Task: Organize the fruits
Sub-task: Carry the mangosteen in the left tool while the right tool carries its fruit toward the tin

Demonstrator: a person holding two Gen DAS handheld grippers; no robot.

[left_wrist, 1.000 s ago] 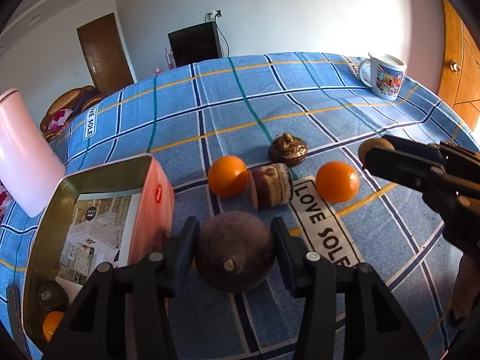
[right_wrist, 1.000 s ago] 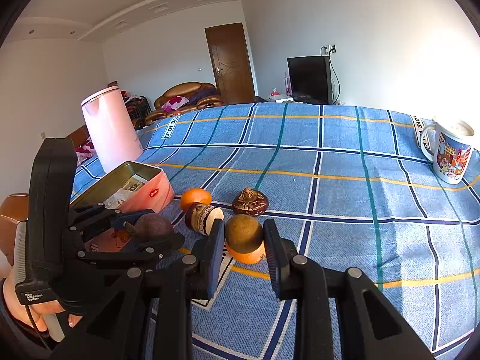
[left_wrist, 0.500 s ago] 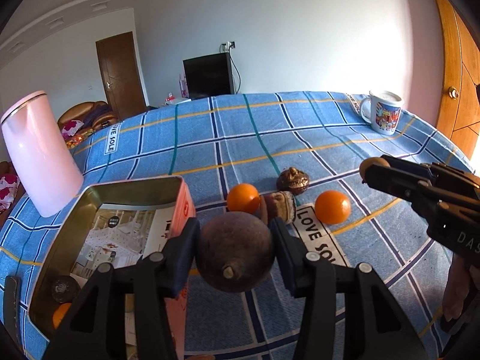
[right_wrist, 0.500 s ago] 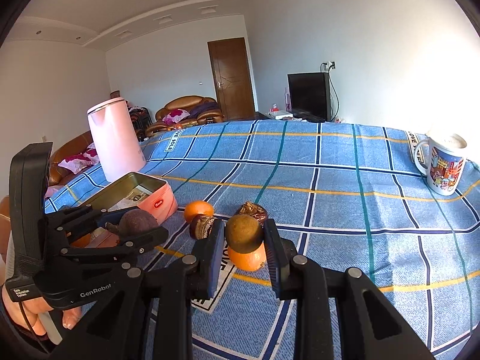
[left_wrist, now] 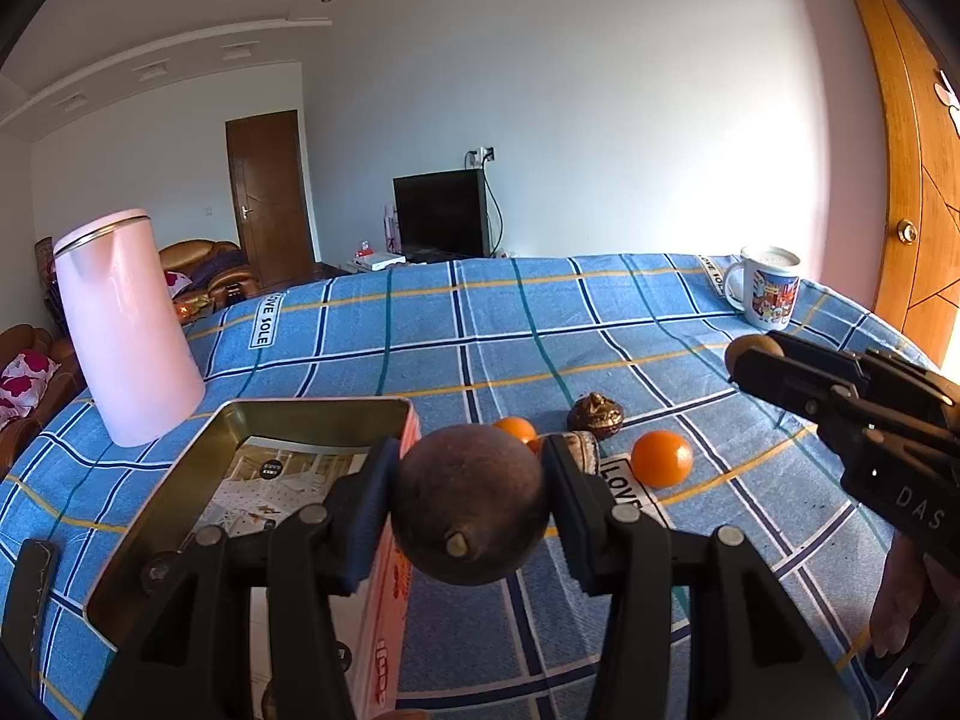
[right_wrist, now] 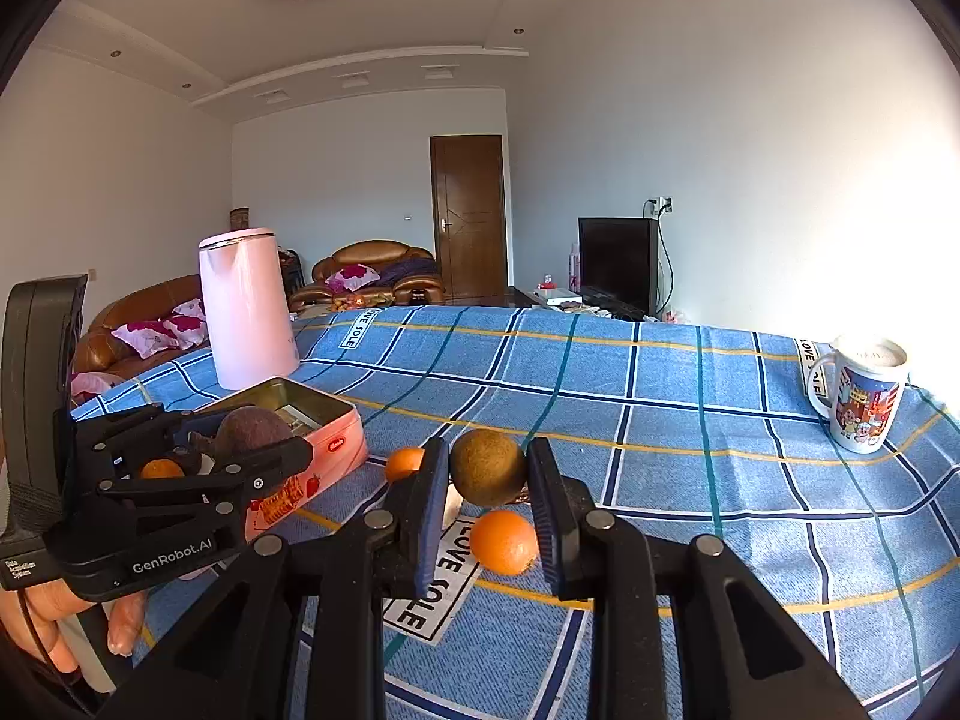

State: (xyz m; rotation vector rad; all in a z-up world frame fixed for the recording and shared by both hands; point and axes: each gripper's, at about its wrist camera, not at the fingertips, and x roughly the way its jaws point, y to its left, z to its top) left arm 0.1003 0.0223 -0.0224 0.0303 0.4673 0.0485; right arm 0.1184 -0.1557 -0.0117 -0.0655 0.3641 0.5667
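I have a fruit in each gripper and both are lifted off the table, so I read this as the carry step of the sorting, with the drop into the tin next.

My left gripper [left_wrist: 471, 501] has its jaws clamped on a dark brown round fruit [left_wrist: 470, 504], stem stub facing the camera. It hangs just beside the near right corner of the open pink tin [left_wrist: 312, 414], not yet over the opening. In the right wrist view a small orange fruit [right_wrist: 161, 469] already lies inside that tin.

My right gripper [right_wrist: 487, 495] has its jaws closed on a greenish-brown round fruit [right_wrist: 487, 466], held above the blue checked tablecloth [right_wrist: 720, 480], well to the right of the tin.

Two oranges remain on the cloth: one [left_wrist: 661, 458] lying free, another [left_wrist: 516, 429] partly hidden behind my left load, beside a small brown jar lying on its side [left_wrist: 581, 447] and its ornate lid [left_wrist: 596, 414].

As I judge it, the next move calls for swinging the left gripper leftward until the dark fruit clears the tin's rim, lowering it, then opening. The right should wait clear and follow, since both grippers would crowd one opening. The pink kettle [left_wrist: 126, 324] and mug [left_wrist: 768, 294] stand well apart from the path.
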